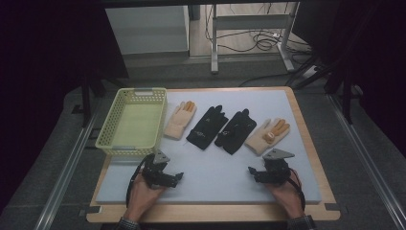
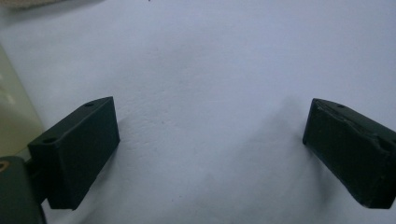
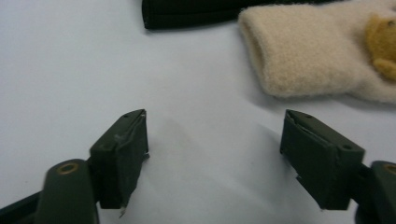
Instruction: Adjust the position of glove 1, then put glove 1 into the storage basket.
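Observation:
Four gloves lie in a row on the pale blue mat [image 1: 215, 177]: a cream glove [image 1: 179, 120], two black gloves [image 1: 207, 127] [image 1: 234, 131], and a second cream glove [image 1: 267, 135] with orange fingers. My left gripper [image 1: 177, 176] rests low on the mat at the front left, open, with bare mat between its jaws [image 2: 210, 135]. At the front right my right gripper [image 1: 253, 172] is also open and holds nothing [image 3: 215, 135]. Just beyond its jaws lie the cuff of the right cream glove [image 3: 317, 56] and the edge of a black glove [image 3: 187, 14].
A yellow-green mesh basket [image 1: 131, 120] stands at the mat's back left, and its wall [image 2: 11, 116] is close beside my left gripper. The mat lies on a wooden table [image 1: 306, 143]. Dark floor, rails and a metal stand with cables lie beyond the far edge.

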